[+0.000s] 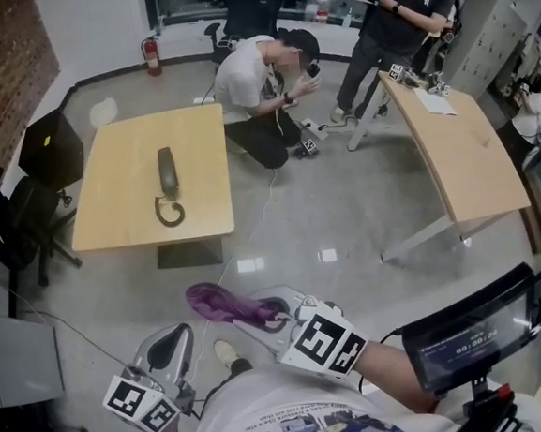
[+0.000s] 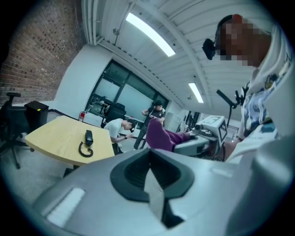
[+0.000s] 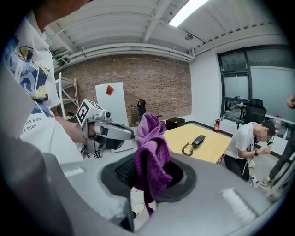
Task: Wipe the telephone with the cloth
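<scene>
Near: left gripper (image 1: 172, 344), jaws pressed together with nothing between them. Beside it, right gripper (image 1: 271, 312), jaws clamped on a crumpled purple cloth (image 1: 224, 303), over a glossy grey floor (image 1: 328, 224). Beyond: dark corded telephone handset (image 1: 167, 175) lying on a pale wooden table (image 1: 119, 205), well apart from the cloth. Farthest: crouching person in a white shirt (image 1: 245, 81).

purple cloth (image 1: 224, 306), dark telephone (image 1: 167, 170), tan table (image 1: 116, 191)

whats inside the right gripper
A purple cloth is clamped in the right gripper, bunched up and sticking out past the tips. It covers the pinch point, so how much of it is pinched cannot be seen.
</scene>
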